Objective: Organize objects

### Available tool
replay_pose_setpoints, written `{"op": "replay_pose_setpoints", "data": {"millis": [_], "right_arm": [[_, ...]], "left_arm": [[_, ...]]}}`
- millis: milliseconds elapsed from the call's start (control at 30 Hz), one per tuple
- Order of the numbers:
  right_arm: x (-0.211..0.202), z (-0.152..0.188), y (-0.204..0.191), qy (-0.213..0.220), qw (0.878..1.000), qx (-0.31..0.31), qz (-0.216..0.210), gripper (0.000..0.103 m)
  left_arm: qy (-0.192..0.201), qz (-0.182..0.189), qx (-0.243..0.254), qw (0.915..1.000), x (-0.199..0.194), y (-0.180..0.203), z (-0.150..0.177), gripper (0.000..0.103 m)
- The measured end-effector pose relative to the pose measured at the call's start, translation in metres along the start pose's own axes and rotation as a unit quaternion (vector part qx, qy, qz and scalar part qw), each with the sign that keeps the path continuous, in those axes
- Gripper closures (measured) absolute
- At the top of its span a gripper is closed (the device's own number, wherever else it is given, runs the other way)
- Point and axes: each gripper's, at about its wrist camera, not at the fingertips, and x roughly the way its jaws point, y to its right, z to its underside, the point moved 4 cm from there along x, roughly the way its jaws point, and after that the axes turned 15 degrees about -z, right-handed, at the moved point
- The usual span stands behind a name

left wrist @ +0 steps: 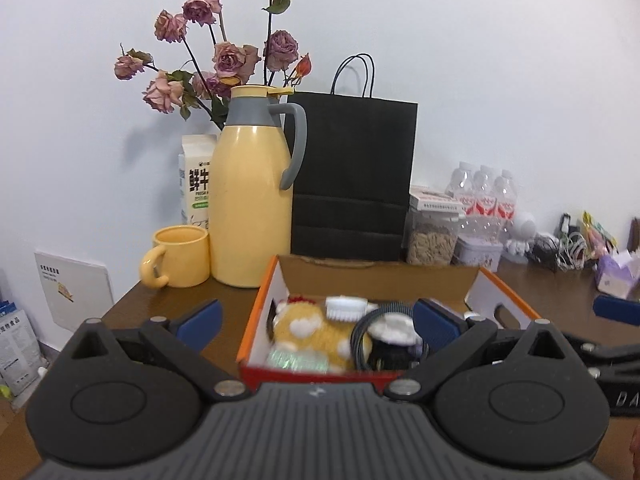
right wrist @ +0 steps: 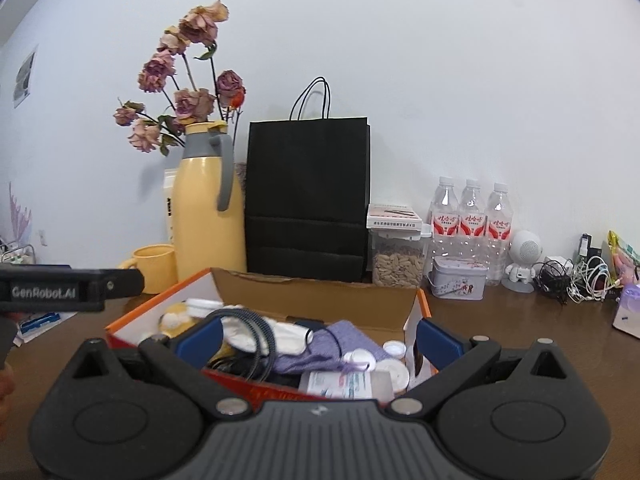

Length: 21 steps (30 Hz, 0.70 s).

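Both grippers, left gripper and right gripper, hover fingers apart, the cluttered box at twelve o'clock, equally near.

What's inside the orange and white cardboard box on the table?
The orange and white cardboard box holds a yellow plush toy, white brush, purple knitted pouch, dark coiled cable and small white lids. Anything underneath is covered.
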Motion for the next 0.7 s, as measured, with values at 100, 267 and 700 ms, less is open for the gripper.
{"op": "replay_pose_setpoints", "data": {"millis": [100, 267, 700], "right_arm": [[-0.016, 0.007, -0.008, -0.009, 1.0, 0.007, -0.002, 0.0], [-0.04, 0.021, -0.022, -0.027, 1.0, 0.012, -0.01, 0.0], [-0.075, 0.057, -0.04, -0.072, 0.997, 0.034, -0.011, 0.0]], "left_arm": [[-0.005, 0.002, 0.009, 0.9999, -0.019, -0.009, 0.01, 0.0], [-0.015, 0.003, 0.021, 0.9997, -0.047, -0.02, 0.026, 0.0], [-0.056, 0.006, 0.041, 0.9976, -0.086, -0.032, 0.066, 0.0]]}}
